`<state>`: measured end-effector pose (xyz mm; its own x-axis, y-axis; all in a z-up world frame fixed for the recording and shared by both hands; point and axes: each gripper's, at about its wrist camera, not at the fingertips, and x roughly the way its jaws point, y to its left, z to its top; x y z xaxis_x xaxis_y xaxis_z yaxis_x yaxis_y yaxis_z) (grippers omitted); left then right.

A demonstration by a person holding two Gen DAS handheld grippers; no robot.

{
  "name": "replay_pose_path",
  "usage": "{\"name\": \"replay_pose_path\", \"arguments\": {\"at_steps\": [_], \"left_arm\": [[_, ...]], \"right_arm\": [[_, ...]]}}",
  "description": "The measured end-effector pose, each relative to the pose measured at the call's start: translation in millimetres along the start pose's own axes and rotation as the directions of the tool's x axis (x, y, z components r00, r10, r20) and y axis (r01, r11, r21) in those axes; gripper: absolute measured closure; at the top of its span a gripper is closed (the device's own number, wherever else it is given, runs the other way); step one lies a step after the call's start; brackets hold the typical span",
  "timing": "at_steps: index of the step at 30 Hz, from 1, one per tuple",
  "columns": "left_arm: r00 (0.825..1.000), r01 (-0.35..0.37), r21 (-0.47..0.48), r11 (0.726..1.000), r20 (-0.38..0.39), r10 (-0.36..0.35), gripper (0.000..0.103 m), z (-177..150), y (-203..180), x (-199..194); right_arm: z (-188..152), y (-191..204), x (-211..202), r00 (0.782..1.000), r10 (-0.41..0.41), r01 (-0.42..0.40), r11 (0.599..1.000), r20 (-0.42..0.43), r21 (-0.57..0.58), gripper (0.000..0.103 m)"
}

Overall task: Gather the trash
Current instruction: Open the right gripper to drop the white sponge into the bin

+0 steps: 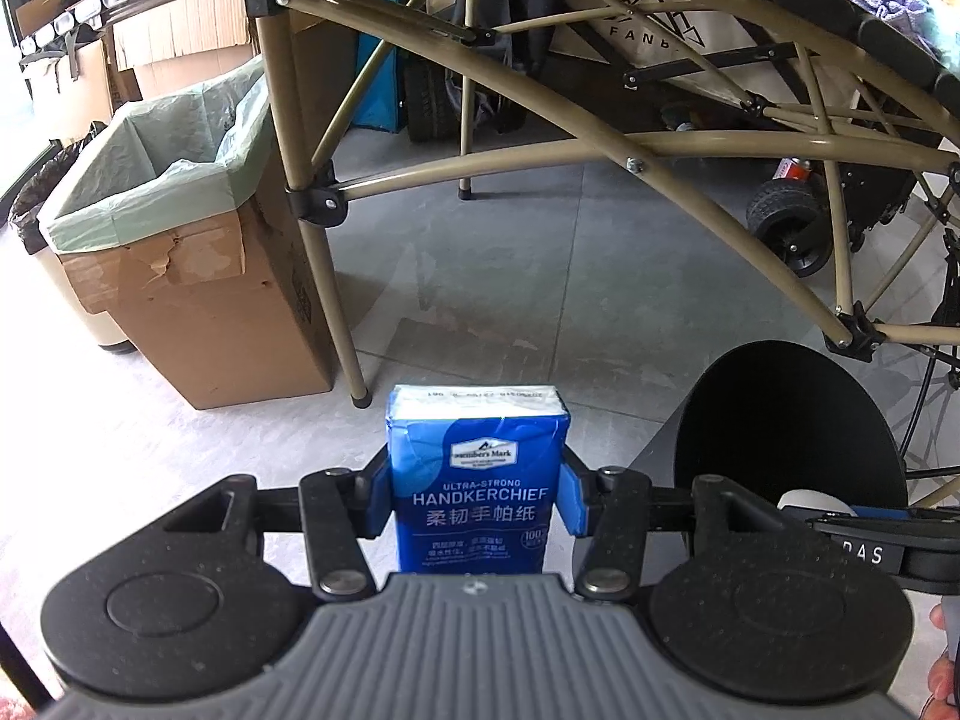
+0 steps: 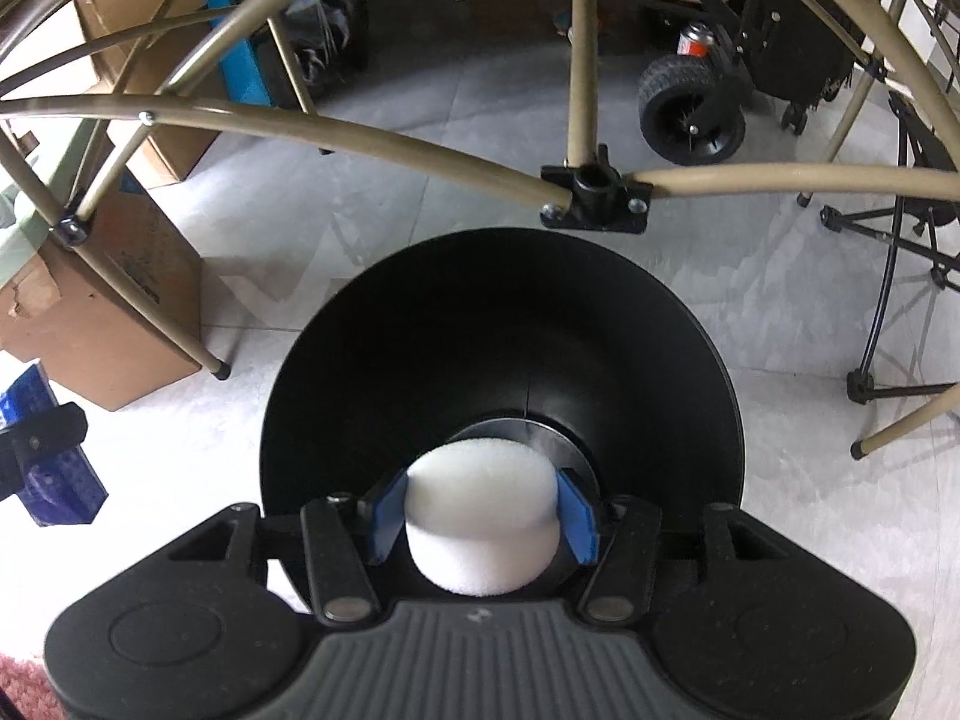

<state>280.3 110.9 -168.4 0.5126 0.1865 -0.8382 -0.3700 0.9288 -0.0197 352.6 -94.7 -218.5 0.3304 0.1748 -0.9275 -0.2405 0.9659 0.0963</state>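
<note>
While the left tongs (image 1: 477, 501) clench a blue tissue pack (image 1: 477, 480) by its two sides, holding it upright above the grey tiled floor (image 1: 510, 288), the right tongs (image 2: 480, 510) grasp a white foam plug (image 2: 480, 516) seated at the narrow end of a black funnel-shaped piece (image 2: 504, 354), whose wide mouth opens forward over the floor. From the left wrist view that same black piece (image 1: 786, 420) shows to the right of the tissue pack, close beside it but apart. A cardboard box (image 1: 198, 306) lined with a pale green bag (image 1: 156, 174) stands on the floor ahead and to the left, its mouth open, right beside a leg of the tan folding frame (image 1: 312, 192) that arches overhead. Just beyond the box on the far left sits a cream bin (image 1: 72, 294) with a dark liner. Farther back are a blue bag (image 1: 378, 60), a beige canvas wagon (image 1: 690, 42) and a black rubber wheel (image 1: 786, 222). From the right wrist view, the wheel (image 2: 690, 108) lies behind the frame joint (image 2: 594, 198).
</note>
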Motion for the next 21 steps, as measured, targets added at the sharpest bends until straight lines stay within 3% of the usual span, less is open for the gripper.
{"name": "replay_pose_path", "arguments": {"at_steps": [2,6,10,21], "left_arm": [[1.000,0.000,0.002,1.000,0.002,0.000,0.051,-0.2,-0.1,-0.8],[1.000,-0.002,0.003,1.000,0.003,0.002,0.051,-0.9,1.2,-1.0],[1.000,-0.002,0.002,1.000,-0.001,0.002,0.051,-1.1,1.6,-0.3],[1.000,0.003,0.007,1.000,0.004,-0.003,0.051,-1.4,2.1,-2.1]], "right_arm": [[-0.1,-1.7,-0.6,1.000,0.001,-0.001,1.000,0.002,0.011,0.046],[3.7,-9.0,3.5,1.000,0.023,-0.022,0.999,-0.018,0.041,0.008],[2.1,-6.4,2.6,1.000,0.014,-0.013,0.999,-0.016,0.036,0.000],[2.5,-4.0,-2.8,1.000,0.024,-0.024,0.999,-0.012,0.021,0.000]]}}
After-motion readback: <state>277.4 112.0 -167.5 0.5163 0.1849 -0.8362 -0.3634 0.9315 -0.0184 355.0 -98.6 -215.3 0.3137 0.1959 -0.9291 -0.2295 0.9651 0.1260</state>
